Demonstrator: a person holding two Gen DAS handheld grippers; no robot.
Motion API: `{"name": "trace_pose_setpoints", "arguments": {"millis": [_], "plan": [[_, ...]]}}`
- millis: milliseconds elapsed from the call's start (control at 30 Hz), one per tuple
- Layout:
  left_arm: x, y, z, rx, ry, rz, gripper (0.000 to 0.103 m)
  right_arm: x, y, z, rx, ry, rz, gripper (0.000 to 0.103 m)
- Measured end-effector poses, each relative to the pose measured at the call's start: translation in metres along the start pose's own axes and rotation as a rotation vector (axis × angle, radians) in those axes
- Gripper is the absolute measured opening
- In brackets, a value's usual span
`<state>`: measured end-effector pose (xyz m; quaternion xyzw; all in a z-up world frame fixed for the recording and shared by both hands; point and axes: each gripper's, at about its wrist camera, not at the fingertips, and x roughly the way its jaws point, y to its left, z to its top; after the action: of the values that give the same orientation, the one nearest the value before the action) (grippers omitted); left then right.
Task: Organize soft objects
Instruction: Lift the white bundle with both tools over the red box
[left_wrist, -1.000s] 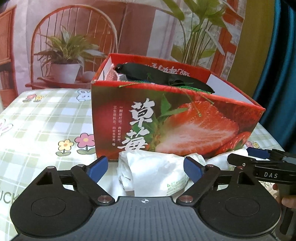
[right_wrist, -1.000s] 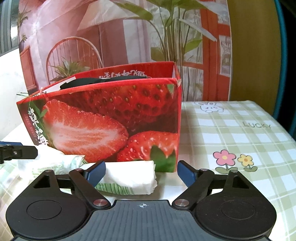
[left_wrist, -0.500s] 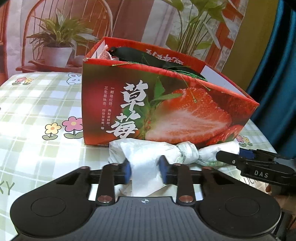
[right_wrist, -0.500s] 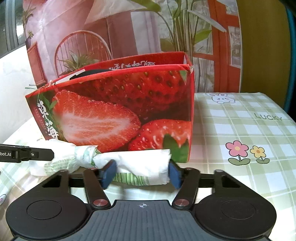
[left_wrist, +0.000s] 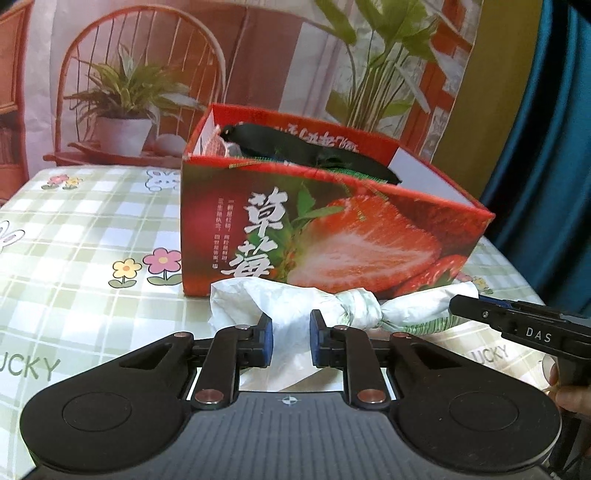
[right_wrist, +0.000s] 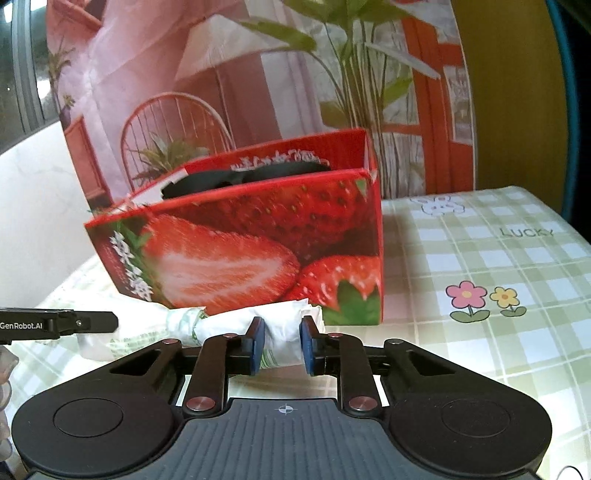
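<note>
A white plastic bag (left_wrist: 295, 306) with green print, knotted in its middle, is stretched in front of the red strawberry box (left_wrist: 332, 236). My left gripper (left_wrist: 291, 341) pinches the bag's left end, its jaws still closing on it. In the right wrist view my right gripper (right_wrist: 281, 347) squeezes the bag's (right_wrist: 284, 325) other end, its jaws closing too. The knot (right_wrist: 188, 321) lies between the two grips. A black soft item (left_wrist: 306, 151) lies inside the box. The right gripper's fingers (left_wrist: 509, 325) show at the right of the left wrist view.
The box (right_wrist: 258, 240) stands on a green checked tablecloth (left_wrist: 74, 240) with flower prints. Behind it hangs a backdrop (left_wrist: 147, 74) printed with a chair and plants. A blue curtain (left_wrist: 546, 147) hangs to the right. A person's fingers (left_wrist: 569, 391) hold the right gripper's handle.
Both grippers went from wide open around the bag to pinched on its two ends. The bag is now drawn out lengthwise and raised a little in front of the box.
</note>
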<state>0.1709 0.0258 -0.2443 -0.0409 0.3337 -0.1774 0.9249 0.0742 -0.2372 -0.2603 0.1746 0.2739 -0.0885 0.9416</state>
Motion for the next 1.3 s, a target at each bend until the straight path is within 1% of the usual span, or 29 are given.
{"name": "trace_pose_setpoints", "arguments": {"millis": [333,700,1033,1167,1300], "plan": [[-0.032,-0.013,0.008,0.038,-0.073,-0.011,0.020,-0.036,0.005,0.011,0.012,-0.070,0.013,0.019],[-0.056,-0.026,0.032,0.082,-0.156,-0.027,0.020,-0.066,0.010,0.033,0.002,-0.156,0.027,0.019],[-0.060,-0.031,0.061,0.112,-0.216,-0.049,0.020,-0.075,0.008,0.065,-0.016,-0.221,0.040,0.019],[-0.054,-0.033,0.074,0.133,-0.226,-0.054,0.020,-0.070,0.004,0.079,-0.028,-0.232,0.038,0.018],[-0.045,-0.032,0.090,0.120,-0.231,-0.066,0.020,-0.061,0.001,0.092,-0.034,-0.233,0.034,0.018]]}}
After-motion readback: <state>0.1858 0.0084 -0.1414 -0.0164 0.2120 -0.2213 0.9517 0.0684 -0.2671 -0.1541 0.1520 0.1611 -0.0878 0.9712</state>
